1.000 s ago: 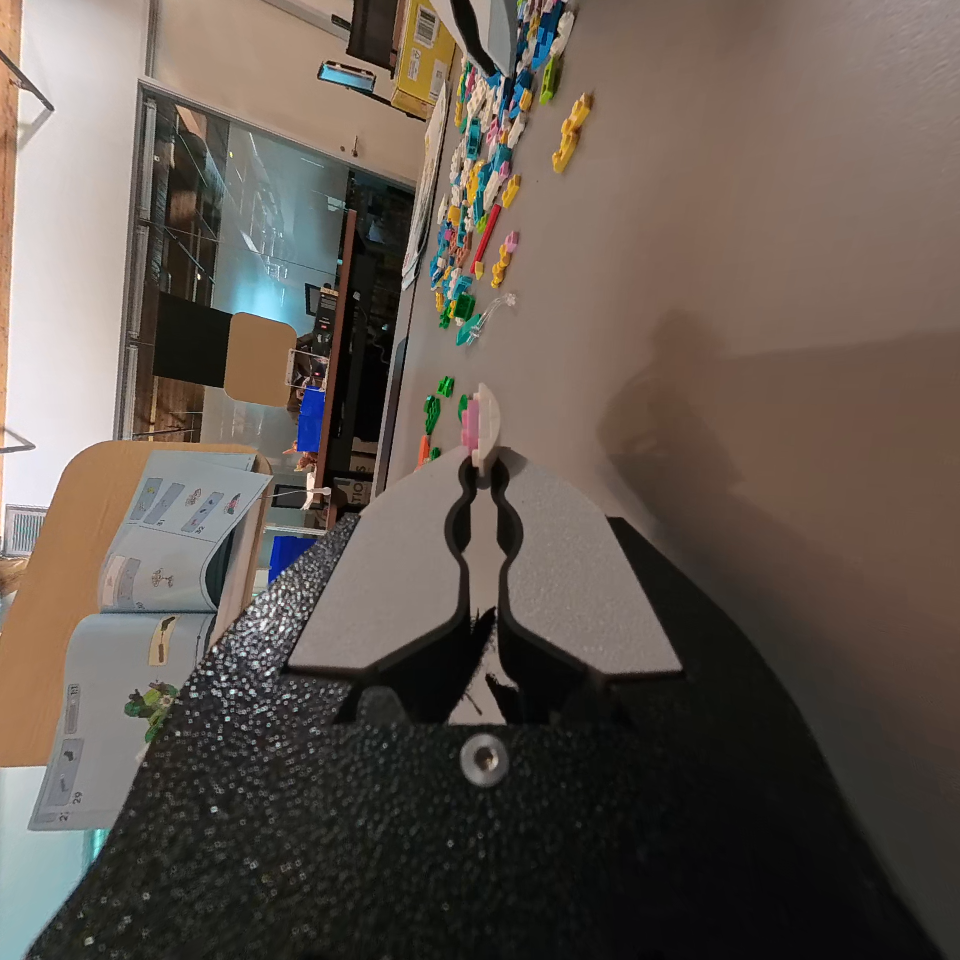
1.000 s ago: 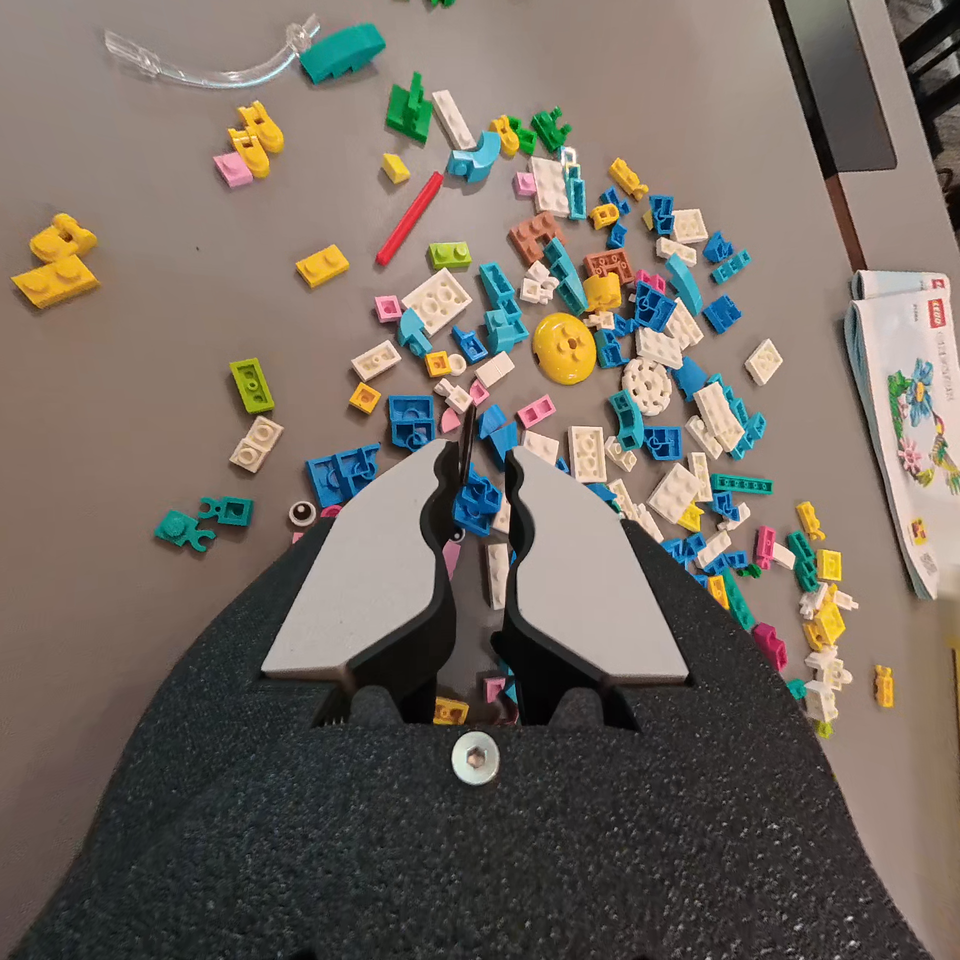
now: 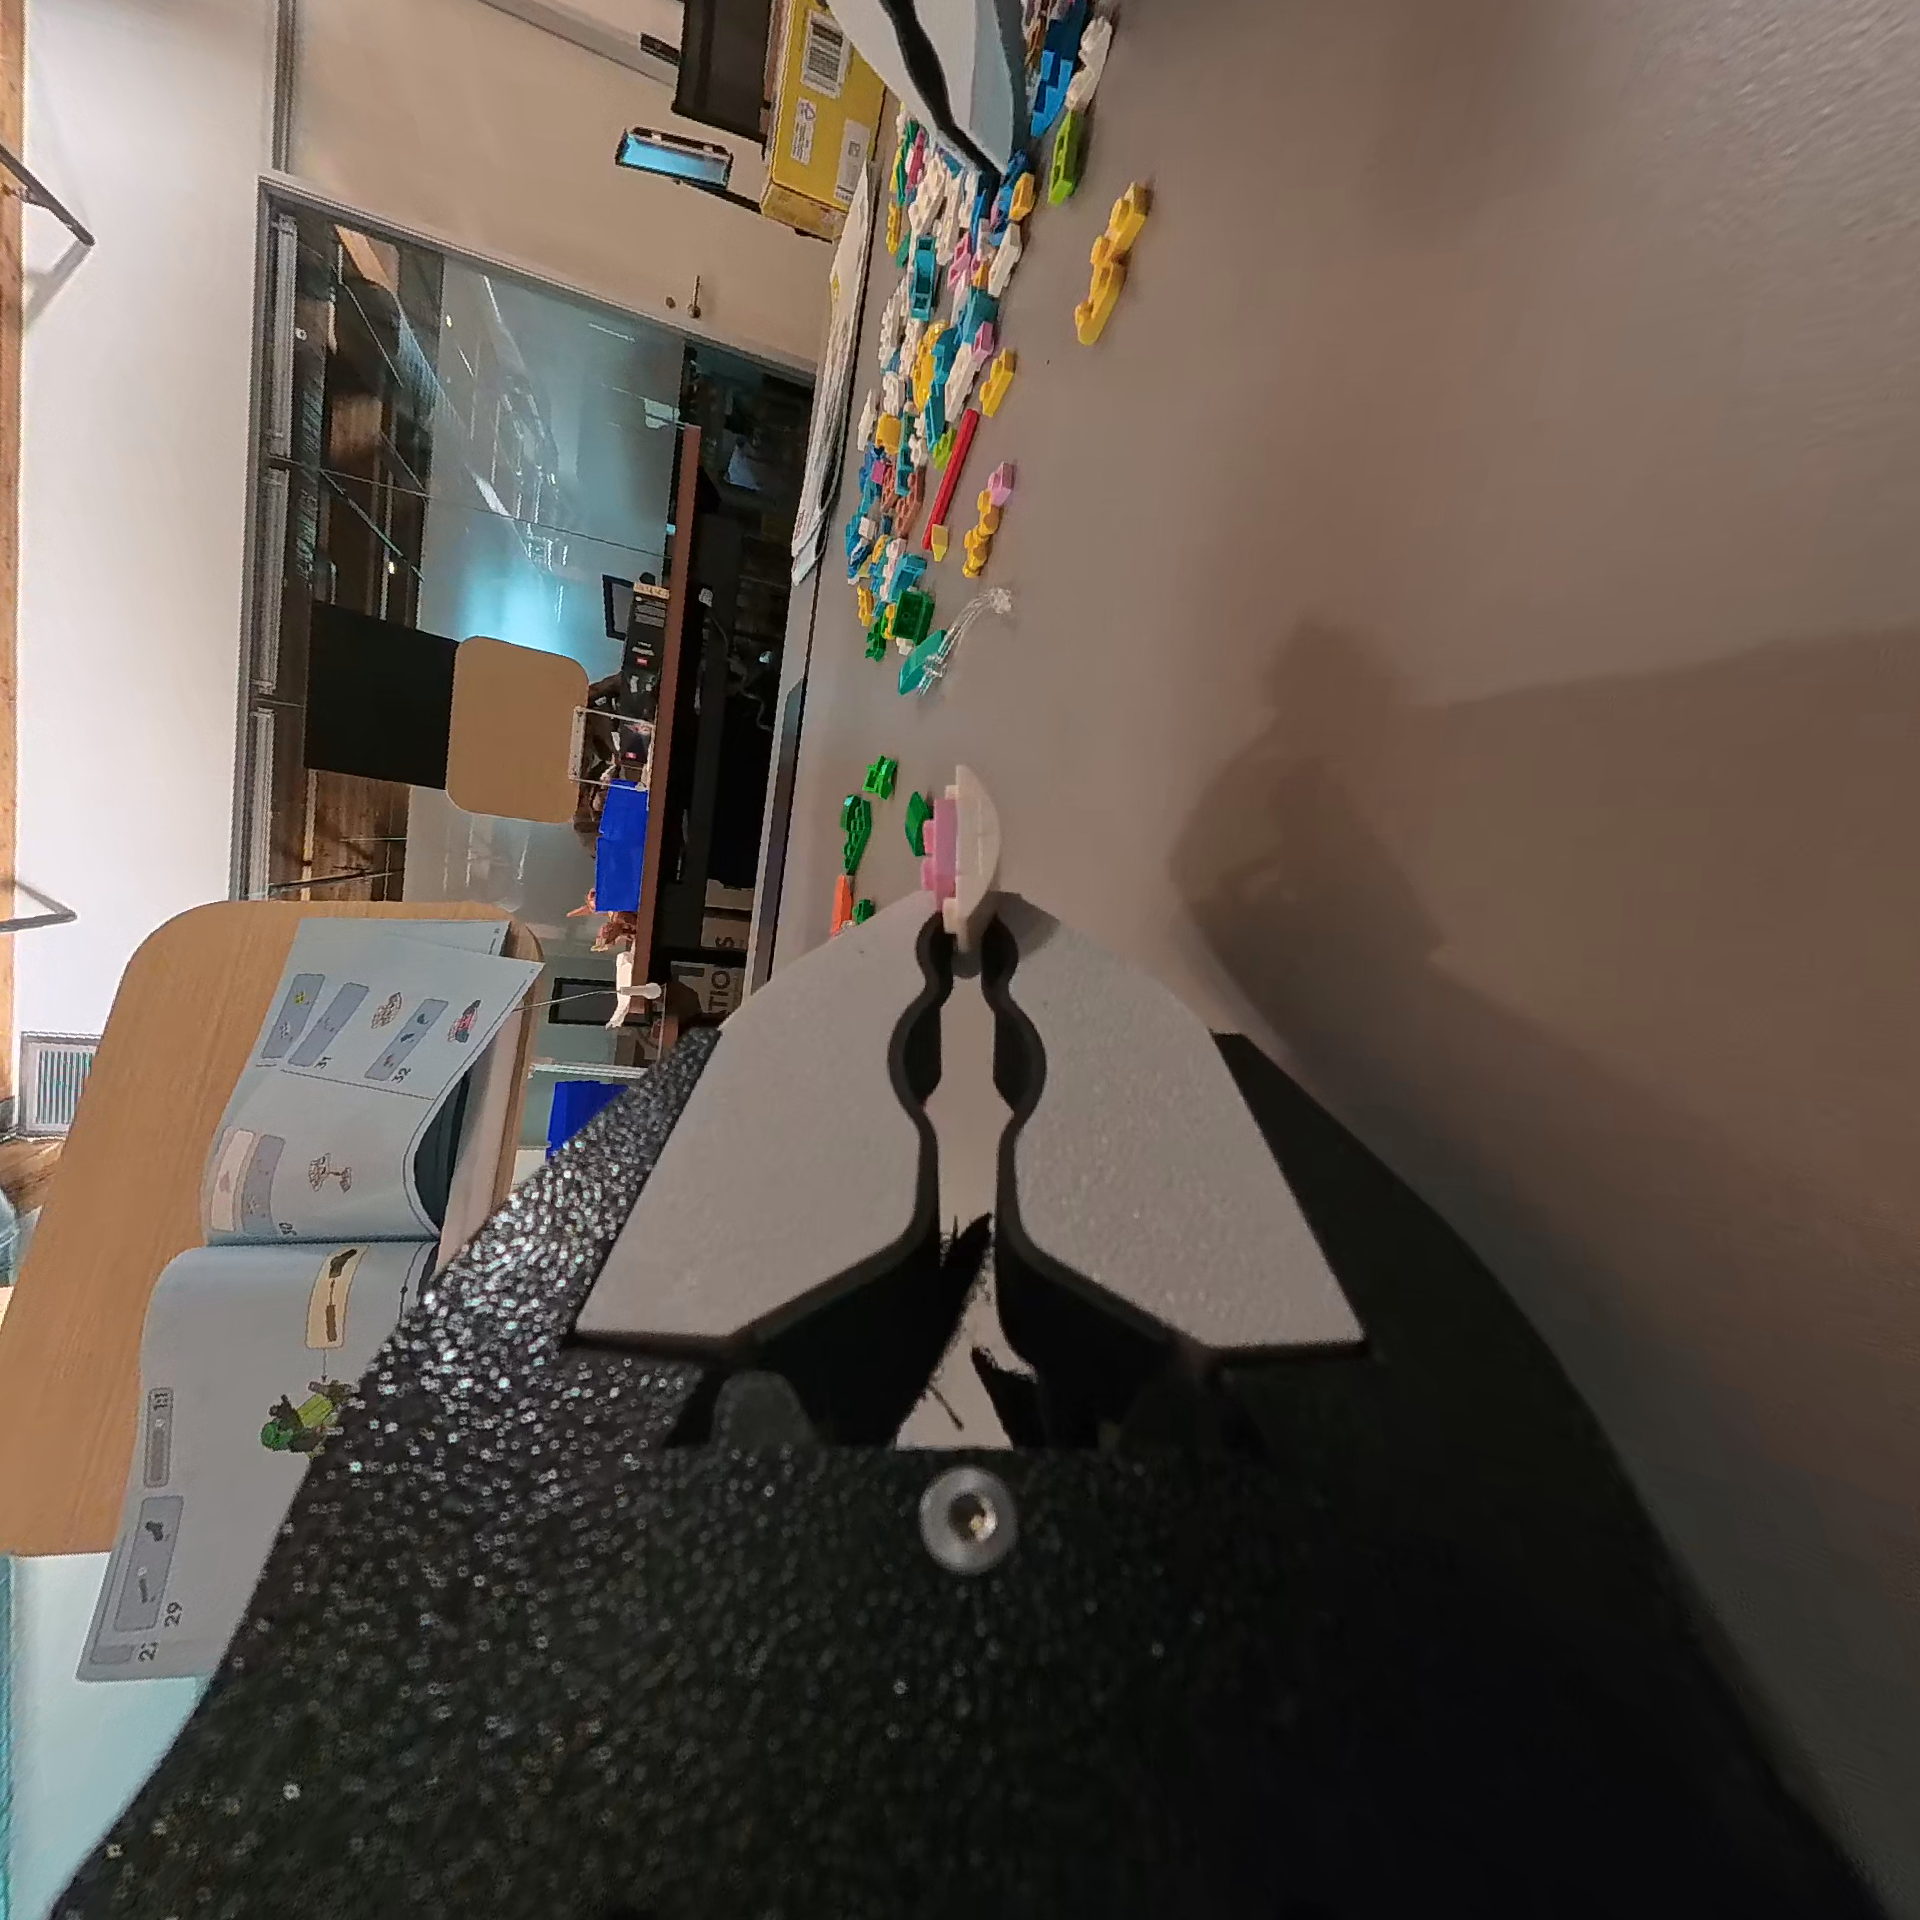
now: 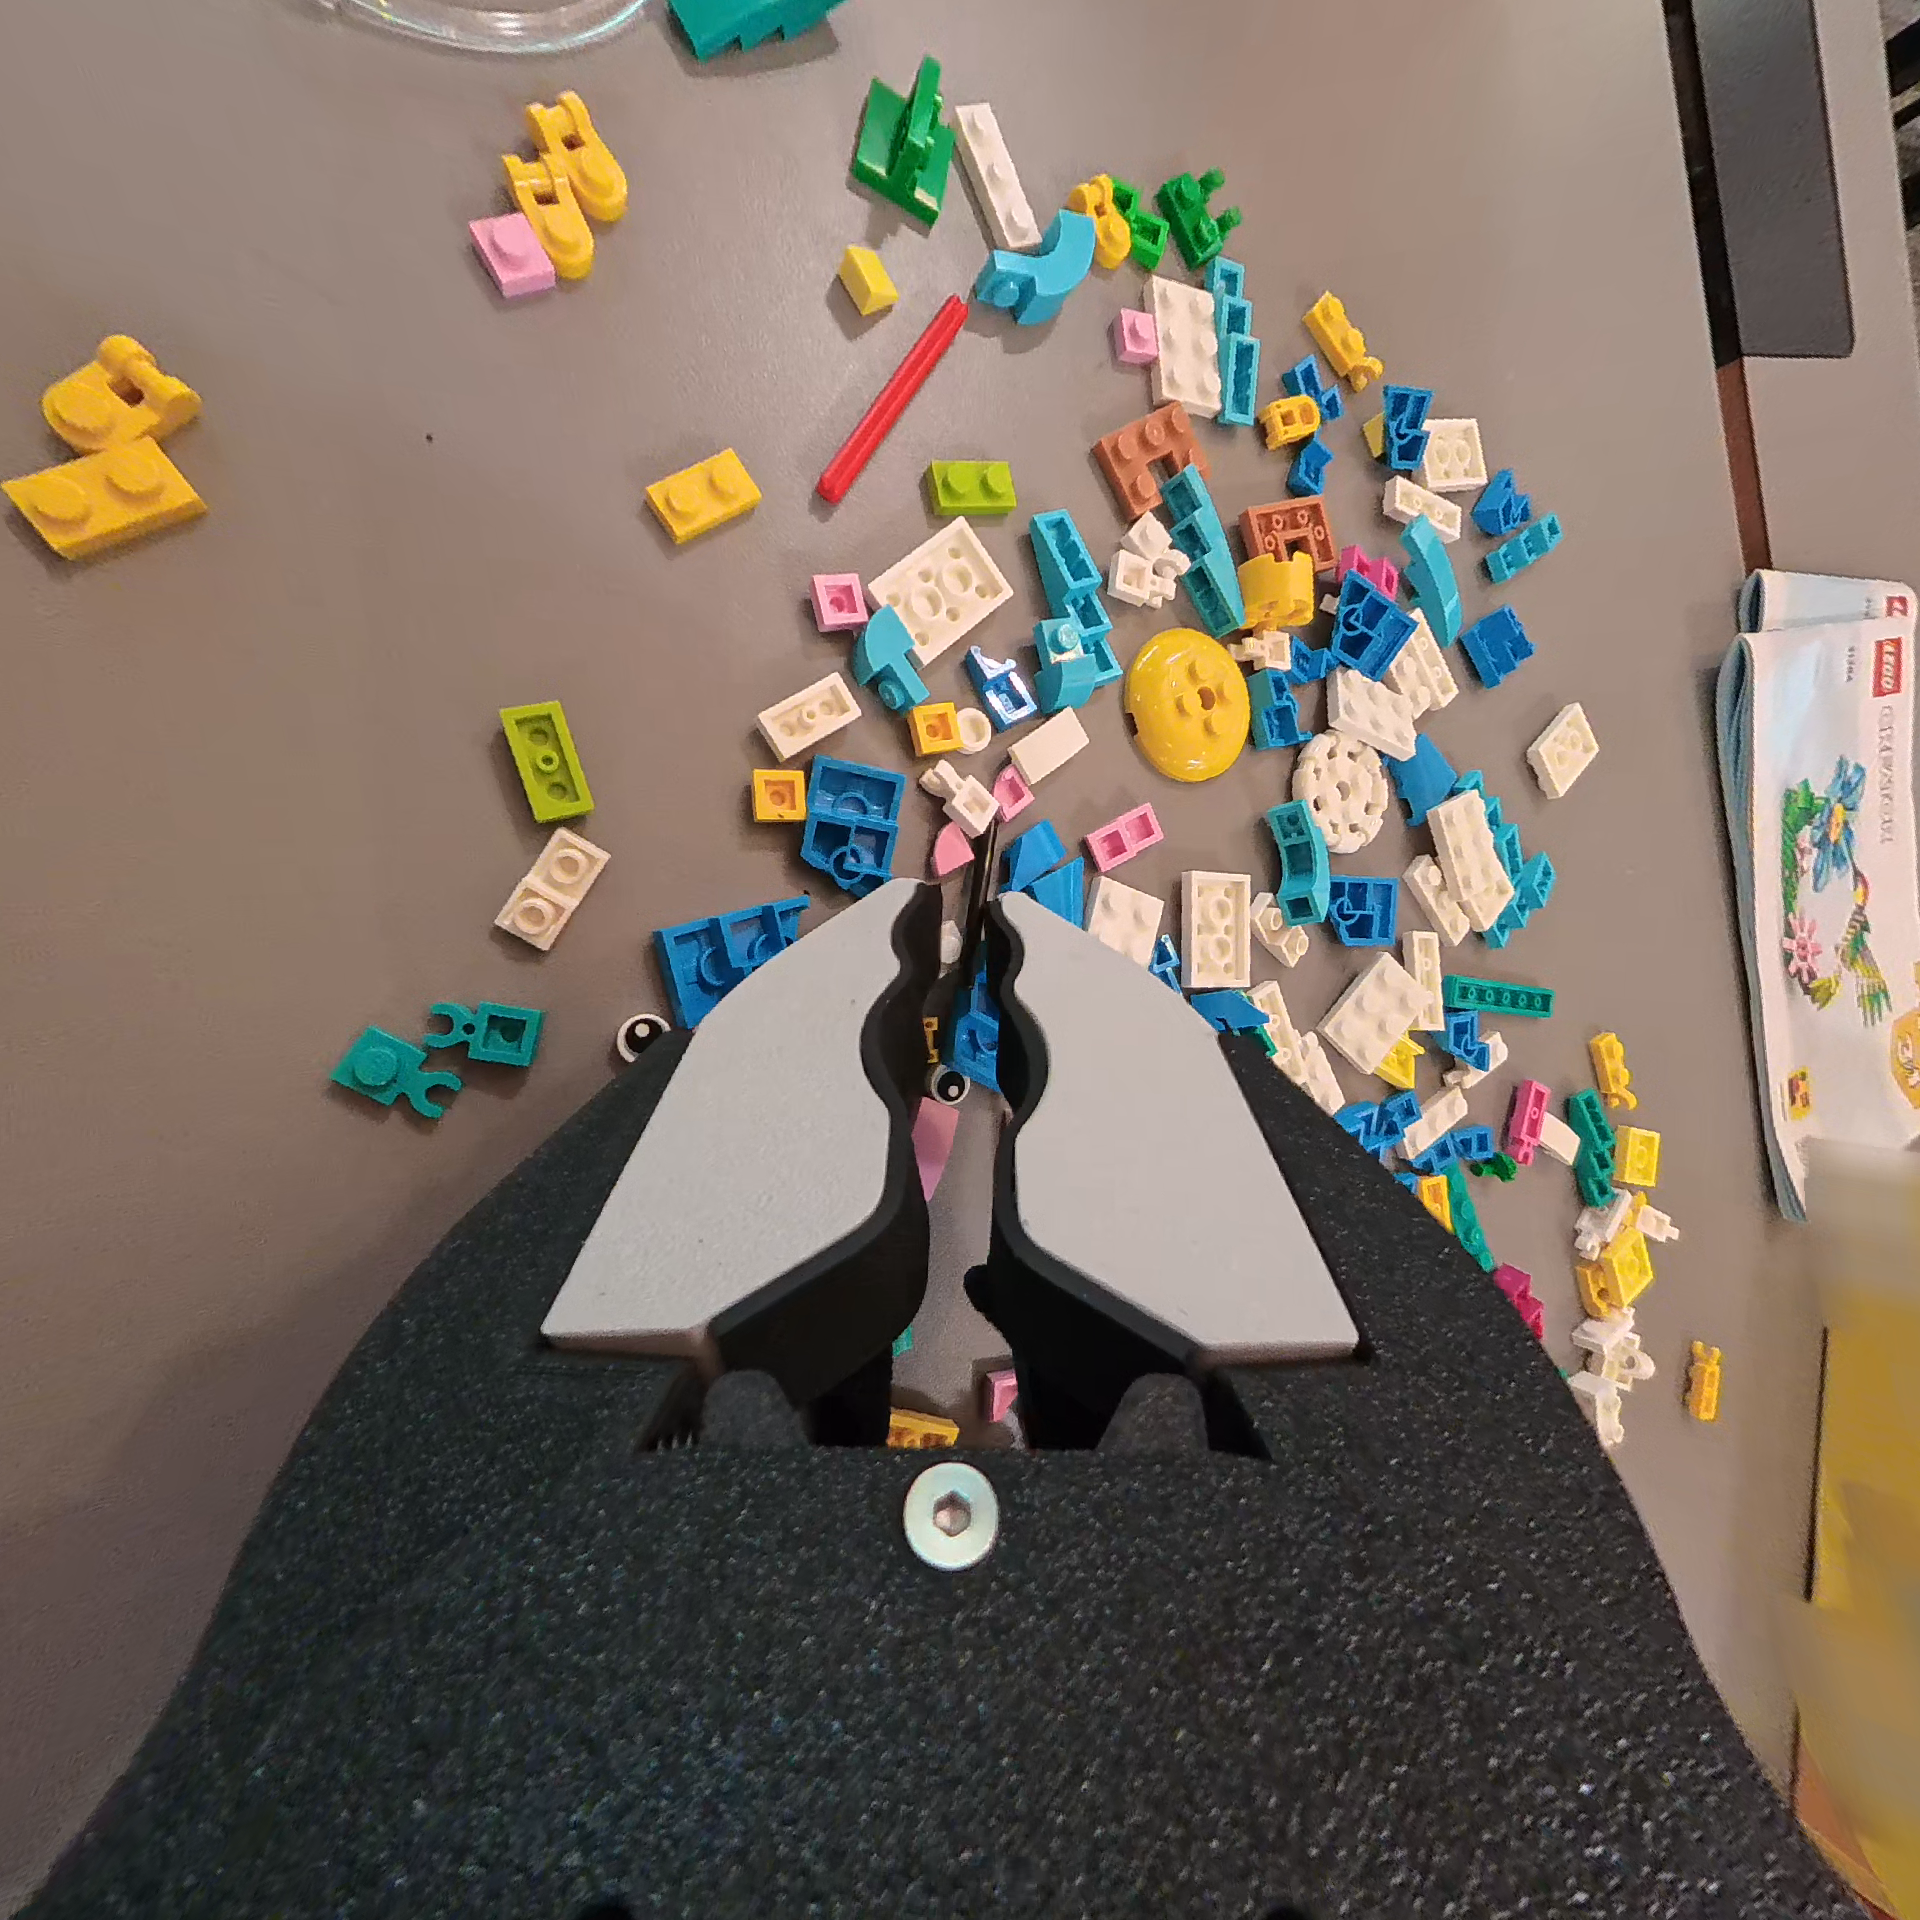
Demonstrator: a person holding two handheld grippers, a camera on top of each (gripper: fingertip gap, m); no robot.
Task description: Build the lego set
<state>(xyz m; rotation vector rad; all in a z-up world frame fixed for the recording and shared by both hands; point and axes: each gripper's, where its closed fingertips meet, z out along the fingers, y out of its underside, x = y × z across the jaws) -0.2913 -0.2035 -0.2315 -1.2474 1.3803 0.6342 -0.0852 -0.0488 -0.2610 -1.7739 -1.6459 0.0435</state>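
Pinched on edge at the left hand-held gripper's (image 3: 966, 940) tips: a small build (image 3: 964, 847), white half-round plate with pink pieces on one face. Clamped at the right hand-held gripper's (image 4: 966, 914) tips: a thin black piece (image 4: 980, 883), upright. Strewn below on the grey worktop (image 4: 312, 675): loose bricks (image 4: 1195, 675) in blue, white, yellow, pink, green, with a yellow dish (image 4: 1188, 703) and a red rod (image 4: 894, 399) among them.

- Clear curved tube (image 4: 488, 16): cut off by top edge of right wrist view
- Yellow box (image 4: 1870, 1455): blurred, cut off at right edge
- Blue bricks (image 4: 727, 951): partly hidden behind right gripper (image 4: 966, 914)
- Thin black piece (image 4: 977, 904) between its fingertips: kind too small to tell
- Open booklet (image 3: 312, 1195): lower pages hidden behind left gripper (image 3: 961, 935)
- Far brick pile (image 3: 935, 343): pieces too small to tell apart
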